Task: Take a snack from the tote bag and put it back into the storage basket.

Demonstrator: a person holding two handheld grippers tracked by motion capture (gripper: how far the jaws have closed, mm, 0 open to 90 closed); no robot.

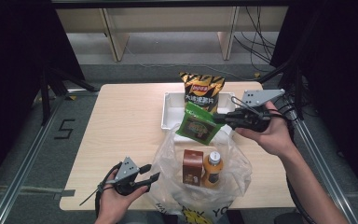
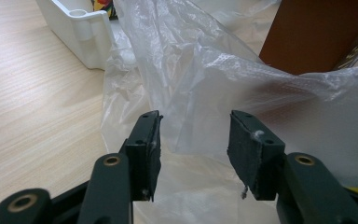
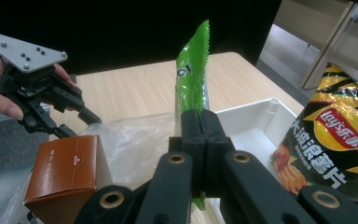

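My right gripper (image 1: pixel 220 118) (image 3: pixel 200 123) is shut on the edge of a thin green snack packet (image 1: pixel 197 123) (image 3: pixel 192 77). It holds the packet in the air above the mouth of a clear plastic bag (image 1: pixel 200 179) (image 2: pixel 205 79). Inside the bag stand a brown carton (image 1: pixel 192 167) (image 3: pixel 67 172) (image 2: pixel 317 32) and an orange juice bottle (image 1: pixel 213 169). My left gripper (image 1: pixel 152 176) (image 2: pixel 195 135) (image 3: pixel 77 122) is open at the bag's left rim. Plastic film lies between its jaws, but the pads do not press on it.
A white tray (image 1: pixel 168 112) (image 2: pixel 81 28) (image 3: pixel 256 123) sits at the back of the wooden table (image 1: pixel 121 126). A black and yellow chips bag (image 1: pixel 203 91) (image 3: pixel 335 140) stands upright in it. The table's left half is bare wood.
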